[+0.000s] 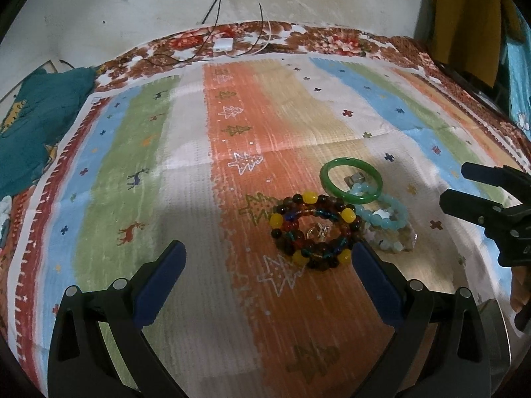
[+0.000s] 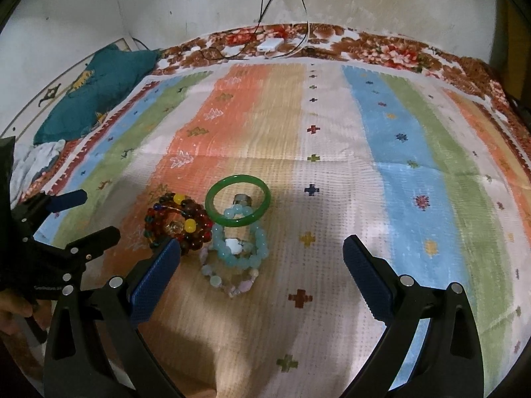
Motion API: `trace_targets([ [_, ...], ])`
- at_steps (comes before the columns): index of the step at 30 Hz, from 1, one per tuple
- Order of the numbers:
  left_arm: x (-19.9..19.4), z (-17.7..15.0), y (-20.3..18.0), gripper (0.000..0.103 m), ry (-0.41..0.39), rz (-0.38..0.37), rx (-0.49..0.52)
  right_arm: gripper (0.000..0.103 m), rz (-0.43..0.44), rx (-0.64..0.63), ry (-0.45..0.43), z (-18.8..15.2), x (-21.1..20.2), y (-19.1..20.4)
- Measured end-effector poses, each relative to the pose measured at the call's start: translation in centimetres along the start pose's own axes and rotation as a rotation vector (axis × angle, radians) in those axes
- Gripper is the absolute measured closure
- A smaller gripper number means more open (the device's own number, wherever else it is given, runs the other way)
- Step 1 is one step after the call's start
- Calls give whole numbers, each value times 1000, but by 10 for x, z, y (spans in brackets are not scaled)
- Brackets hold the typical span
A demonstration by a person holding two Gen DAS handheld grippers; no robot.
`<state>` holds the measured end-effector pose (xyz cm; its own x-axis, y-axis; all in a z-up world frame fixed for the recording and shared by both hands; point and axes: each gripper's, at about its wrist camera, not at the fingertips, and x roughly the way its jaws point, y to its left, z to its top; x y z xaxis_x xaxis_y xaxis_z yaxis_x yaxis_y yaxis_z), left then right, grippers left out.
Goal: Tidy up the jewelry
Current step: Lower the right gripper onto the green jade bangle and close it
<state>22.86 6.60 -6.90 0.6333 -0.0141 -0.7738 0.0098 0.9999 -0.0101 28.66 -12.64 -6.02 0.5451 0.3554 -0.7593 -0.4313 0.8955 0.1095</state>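
A heap of jewelry lies on the striped cloth. A green bangle [image 1: 351, 180] [image 2: 237, 205] rests at the back with a small silver ring [image 1: 354, 177] [image 2: 242, 199] inside it. A dark bead bracelet with yellow beads [image 1: 314, 230] [image 2: 179, 220] lies left of a pale blue bead bracelet [image 1: 386, 215] [image 2: 239, 244]. A pale pink bead bracelet [image 1: 391, 240] [image 2: 229, 277] lies nearest. My left gripper [image 1: 268, 248] is open, its right finger beside the dark bracelet. My right gripper [image 2: 262, 243] is open, its left finger touching the heap's near left.
The striped cloth [image 1: 186, 139] [image 2: 381, 152] covers a floral bedspread [image 1: 332, 41] [image 2: 391, 49]. A white charger with cables [image 1: 223, 44] [image 2: 269, 45] lies at the far edge by the wall. A teal pillow [image 1: 36, 119] [image 2: 96, 89] sits far left.
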Motion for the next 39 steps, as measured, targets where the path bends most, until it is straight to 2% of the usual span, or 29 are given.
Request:
trace_targets([
  [3, 5, 1, 0, 6, 4, -11, 8, 4, 4, 2, 9, 3, 8, -1],
  [6, 11, 2, -3, 12, 14, -19, 31, 4, 4, 29, 11, 6, 13, -5],
  [10, 17, 5, -6, 14, 23, -38, 46, 4, -3, 27, 20, 9, 22, -5],
  [14, 26, 7, -6, 28, 43, -75, 42, 5, -6, 28, 35, 11, 33, -8],
  [16, 30, 7, -7, 30, 52, -85, 46, 11, -9, 28, 43, 12, 39, -9],
  [18, 34, 7, -7, 32, 57, -88, 50, 12, -13, 30, 57, 13, 47, -11],
  [23, 43, 7, -6, 51, 75, -122, 53, 18, -5, 34, 81, 14, 59, -13],
  [26, 45, 7, -7, 58, 82, -137, 64, 20, 0, 33, 88, 15, 64, -13],
  [36, 51, 4, -9, 70, 103, -164, 73, 32, 25, 31, 107, 18, 82, -14],
  [39, 53, 5, -6, 73, 99, -171, 55, 39, 25, 33, 112, 20, 85, -15],
])
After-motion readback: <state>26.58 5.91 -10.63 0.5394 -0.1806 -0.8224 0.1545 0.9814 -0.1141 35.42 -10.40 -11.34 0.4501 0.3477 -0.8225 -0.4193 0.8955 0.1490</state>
